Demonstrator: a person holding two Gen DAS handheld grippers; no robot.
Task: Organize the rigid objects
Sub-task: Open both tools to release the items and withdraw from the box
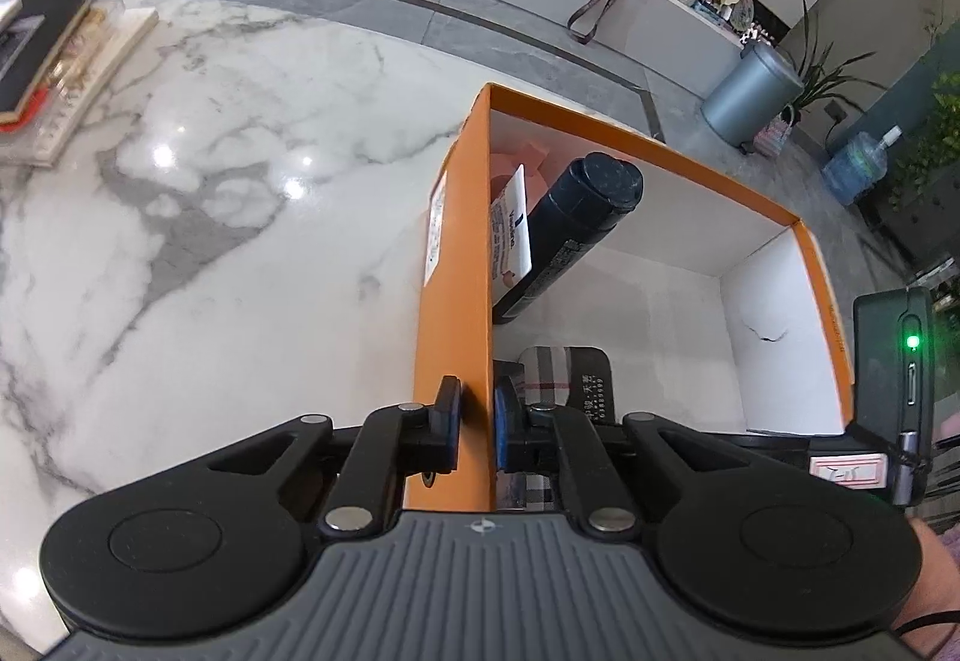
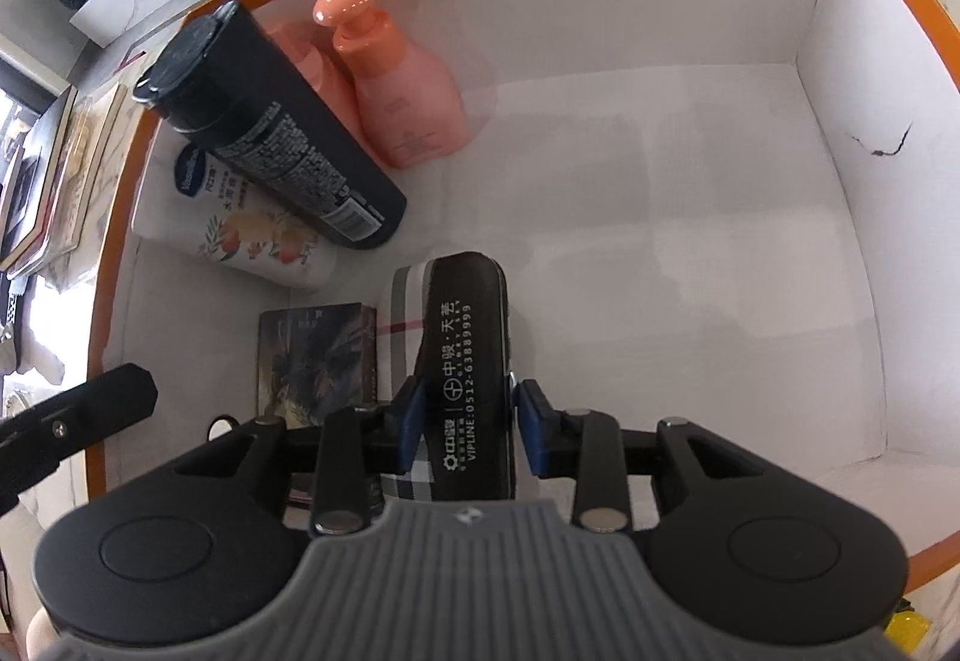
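- Two grippers at work on one orange box (image 1: 456, 253), which stands on the marble tabletop (image 1: 210, 193).
- Left gripper (image 1: 477, 421): fingers closed on the box's left wall, one pad outside, one inside. Judged role: steadying the box.
- Inside the box, left to right in the right wrist view: white lotion tube (image 2: 240, 235) lying flat, black bottle (image 2: 270, 133) leaning over it, pink pump bottle (image 2: 402, 85) beside them; a dark printed carton (image 2: 312, 355) nearer the camera.
- Right gripper (image 2: 465, 421): the dark case with plaid trim (image 2: 462, 355) sits between its fingers, down at the box floor just beside the carton. A slim gap shows at the right pad, so the fingers read as parted, not pressing.
- Step in hand, as judged: releasing the case.
- To do well: spread the fingers clear of both sides, then lift straight up so the case is not dragged; keep the left hold on the wall.
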